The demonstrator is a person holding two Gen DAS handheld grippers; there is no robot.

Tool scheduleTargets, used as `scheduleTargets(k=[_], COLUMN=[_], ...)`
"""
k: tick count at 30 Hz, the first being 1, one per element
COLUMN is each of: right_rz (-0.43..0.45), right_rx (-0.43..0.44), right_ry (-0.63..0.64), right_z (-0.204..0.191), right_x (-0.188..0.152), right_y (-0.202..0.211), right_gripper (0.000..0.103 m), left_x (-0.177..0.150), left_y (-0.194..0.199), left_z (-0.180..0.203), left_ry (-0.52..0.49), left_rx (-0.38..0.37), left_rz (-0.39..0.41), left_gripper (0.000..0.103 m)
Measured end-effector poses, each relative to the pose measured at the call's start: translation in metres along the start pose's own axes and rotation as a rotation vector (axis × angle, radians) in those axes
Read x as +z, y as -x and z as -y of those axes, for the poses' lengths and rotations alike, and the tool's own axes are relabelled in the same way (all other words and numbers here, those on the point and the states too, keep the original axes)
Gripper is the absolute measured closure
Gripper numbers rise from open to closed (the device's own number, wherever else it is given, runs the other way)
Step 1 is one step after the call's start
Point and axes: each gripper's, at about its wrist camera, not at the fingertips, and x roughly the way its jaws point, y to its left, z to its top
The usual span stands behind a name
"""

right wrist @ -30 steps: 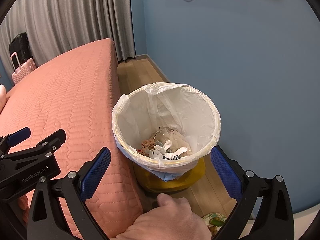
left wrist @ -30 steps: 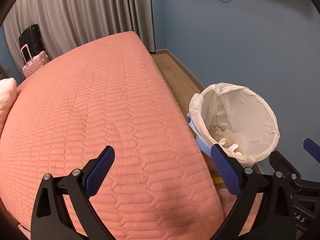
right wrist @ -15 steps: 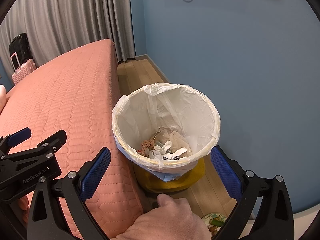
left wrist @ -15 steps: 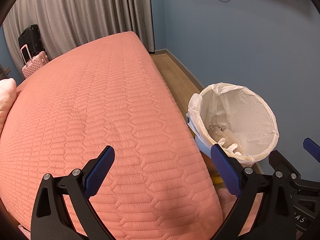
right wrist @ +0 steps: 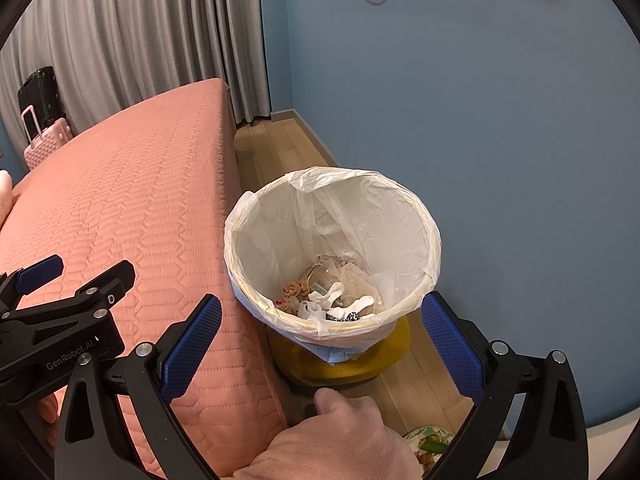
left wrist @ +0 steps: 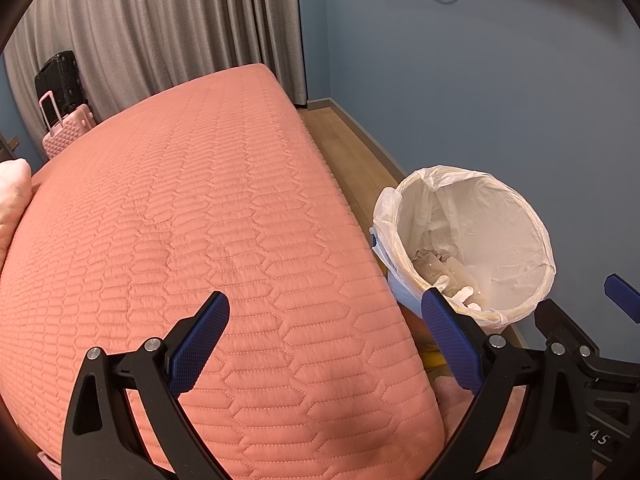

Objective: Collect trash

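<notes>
A yellow trash bin lined with a white plastic bag (right wrist: 416, 208) stands on the floor between the bed and the blue wall; it also shows in the left wrist view (left wrist: 532, 216). Crumpled white and tan trash (right wrist: 332, 296) lies at its bottom. My right gripper (right wrist: 320, 344) is open and empty, hovering above the bin's near rim. My left gripper (left wrist: 326, 340) is open and empty, over the bed's near corner, left of the bin. The left gripper also shows in the right wrist view (right wrist: 60, 304).
A salmon quilted bed (left wrist: 192, 208) fills the left. Grey curtains (left wrist: 160, 28) hang behind it, with a pink suitcase (left wrist: 66, 134) and a black one (left wrist: 58, 78). A pink sleeve (right wrist: 332, 440) lies below the right gripper. A plate with food scraps (right wrist: 430, 442) sits on the wood floor.
</notes>
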Motion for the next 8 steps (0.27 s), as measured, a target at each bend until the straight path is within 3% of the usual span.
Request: scheduleTargets(k=[8], right_rz=[0.003], right_rx=[-0.004], right_ry=[-0.007], right_z=[-0.0032], right_x=[0.0006], right_y=[0.004], right_gripper=[0.005], left_x=[0.0003], left_y=[0.0], left_z=[-0.0004], left_ry=[-0.008], left_rx=[-0.01], left_rz=[0.002], left_gripper=[0.01])
